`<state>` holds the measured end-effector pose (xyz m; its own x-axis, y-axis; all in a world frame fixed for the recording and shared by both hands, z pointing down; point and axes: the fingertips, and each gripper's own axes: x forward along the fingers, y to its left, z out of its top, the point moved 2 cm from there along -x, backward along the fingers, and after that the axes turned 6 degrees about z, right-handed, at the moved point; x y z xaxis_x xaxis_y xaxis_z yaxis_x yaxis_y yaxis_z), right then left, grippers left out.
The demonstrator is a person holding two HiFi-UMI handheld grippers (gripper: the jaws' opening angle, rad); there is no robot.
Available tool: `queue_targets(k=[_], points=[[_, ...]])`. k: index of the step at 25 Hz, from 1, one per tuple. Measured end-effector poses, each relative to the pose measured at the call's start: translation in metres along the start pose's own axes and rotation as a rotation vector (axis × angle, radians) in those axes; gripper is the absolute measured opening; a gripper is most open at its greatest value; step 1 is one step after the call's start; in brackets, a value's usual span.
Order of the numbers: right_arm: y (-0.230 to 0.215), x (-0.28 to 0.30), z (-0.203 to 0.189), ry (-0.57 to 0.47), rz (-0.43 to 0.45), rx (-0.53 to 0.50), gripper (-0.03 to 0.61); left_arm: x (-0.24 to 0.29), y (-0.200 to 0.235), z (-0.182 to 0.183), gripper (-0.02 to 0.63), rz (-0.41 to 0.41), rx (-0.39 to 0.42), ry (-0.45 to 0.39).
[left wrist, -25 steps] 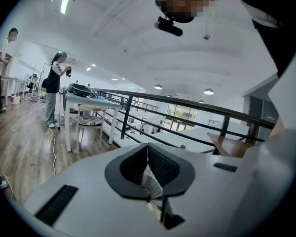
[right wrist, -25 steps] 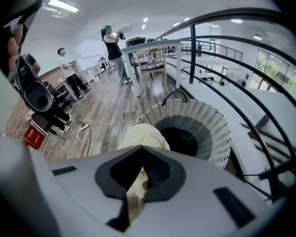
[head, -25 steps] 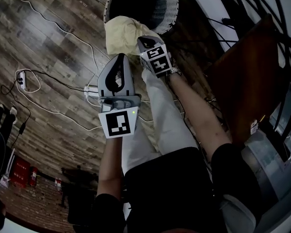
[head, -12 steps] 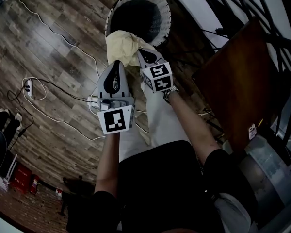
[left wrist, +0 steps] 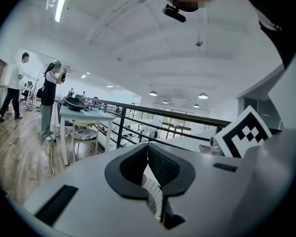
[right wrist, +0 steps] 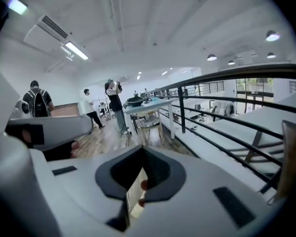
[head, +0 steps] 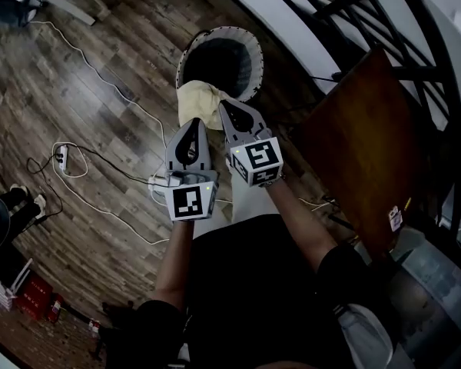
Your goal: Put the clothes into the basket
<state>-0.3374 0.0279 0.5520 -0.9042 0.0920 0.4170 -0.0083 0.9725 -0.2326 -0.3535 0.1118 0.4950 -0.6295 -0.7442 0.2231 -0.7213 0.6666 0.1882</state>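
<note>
A white wire basket (head: 247,40) with a dark inside stands on the wood floor at the top middle of the head view. A pale yellow and white garment (head: 195,100) hangs just in front of it, its long white part (head: 246,200) trailing down between my forearms. My left gripper (head: 192,124) is shut on the garment's near fold, and cloth (left wrist: 154,195) shows under its closed jaws (left wrist: 148,148). My right gripper (head: 225,108) is shut on the garment beside it, with a cloth edge (right wrist: 134,195) below its jaws (right wrist: 140,154). Both point roughly level, toward the basket.
A brown board (head: 361,148) leans at the right beside a black railing (head: 346,10). White cables and a power strip (head: 61,156) lie on the floor at left. People (left wrist: 50,98) stand by a table (left wrist: 84,116) far off.
Both grippers have risen with the garment, the right one more, and now point more level. The basket sits farther up and smaller in the head view.
</note>
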Motion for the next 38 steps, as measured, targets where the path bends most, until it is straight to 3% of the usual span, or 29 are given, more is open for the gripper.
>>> queue_targets(k=[9,14,25,29,38], points=[[0.021,-0.07,0.125,-0.267,-0.048,-0.044,0.009,-0.041,-0.013,0.09,0.014,-0.04,0.032,-0.121],[0.043,-0.099,0.185,-0.34,-0.009,-0.102,0.009,-0.064,-0.015,0.14,0.014,-0.033,0.044,-0.166],[0.108,-0.157,0.232,-0.38,0.153,-0.168,0.009,-0.107,-0.048,0.2,0.014,-0.08,0.103,-0.236],[0.115,-0.177,0.24,-0.383,0.171,-0.218,0.009,-0.124,-0.061,0.2,0.014,-0.104,0.107,-0.212],[0.112,-0.179,0.235,-0.357,0.189,-0.177,0.008,-0.125,-0.051,0.205,0.014,-0.048,0.086,-0.208]])
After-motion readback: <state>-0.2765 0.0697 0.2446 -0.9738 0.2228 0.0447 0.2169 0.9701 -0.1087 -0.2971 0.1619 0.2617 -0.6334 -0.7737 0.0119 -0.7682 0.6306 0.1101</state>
